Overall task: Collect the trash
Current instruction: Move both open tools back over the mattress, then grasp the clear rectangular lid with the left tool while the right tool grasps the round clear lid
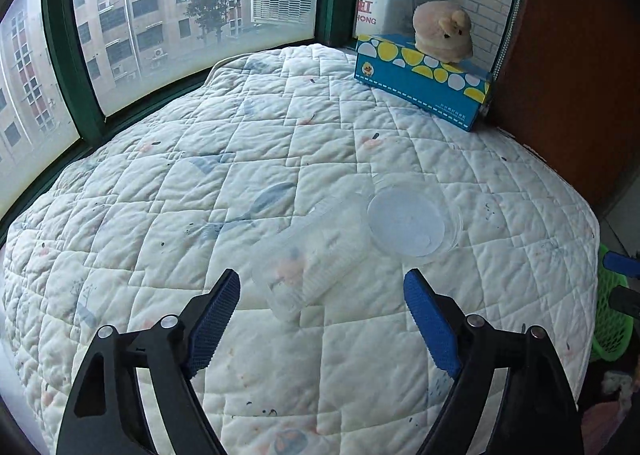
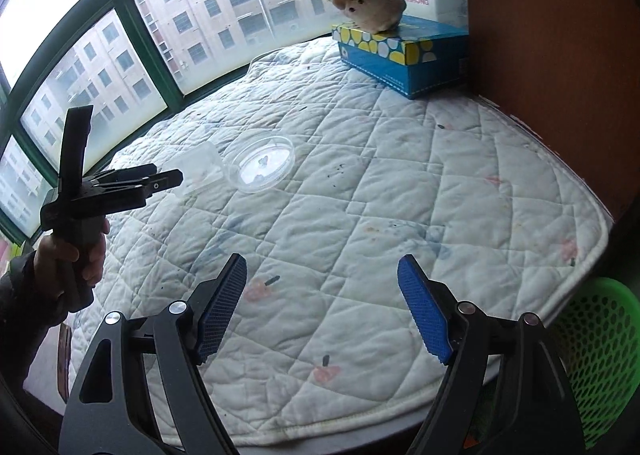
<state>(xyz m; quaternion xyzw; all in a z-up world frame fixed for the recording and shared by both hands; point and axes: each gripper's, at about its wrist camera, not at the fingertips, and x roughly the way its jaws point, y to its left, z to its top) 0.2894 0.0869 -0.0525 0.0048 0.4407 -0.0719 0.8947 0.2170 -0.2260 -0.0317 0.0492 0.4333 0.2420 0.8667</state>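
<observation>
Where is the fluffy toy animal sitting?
The plush toy sits on top of the blue tissue box, at the quilt's far right corner beside the window.

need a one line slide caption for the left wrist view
Open left gripper poised over a clear plastic container and round lid on a quilted pad, tissue box behind.

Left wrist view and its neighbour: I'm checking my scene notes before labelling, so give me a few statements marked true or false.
1. The plush toy sits on the blue tissue box. True.
2. The left gripper grips the clear rectangular container. False: its jaws stand open, touching nothing.
3. The clear round container lies right beside the rectangular one. True.
4. The green basket stands on the quilt. False: it is off the quilt's edge.
5. The right gripper holds trash. False: open, empty.
</observation>
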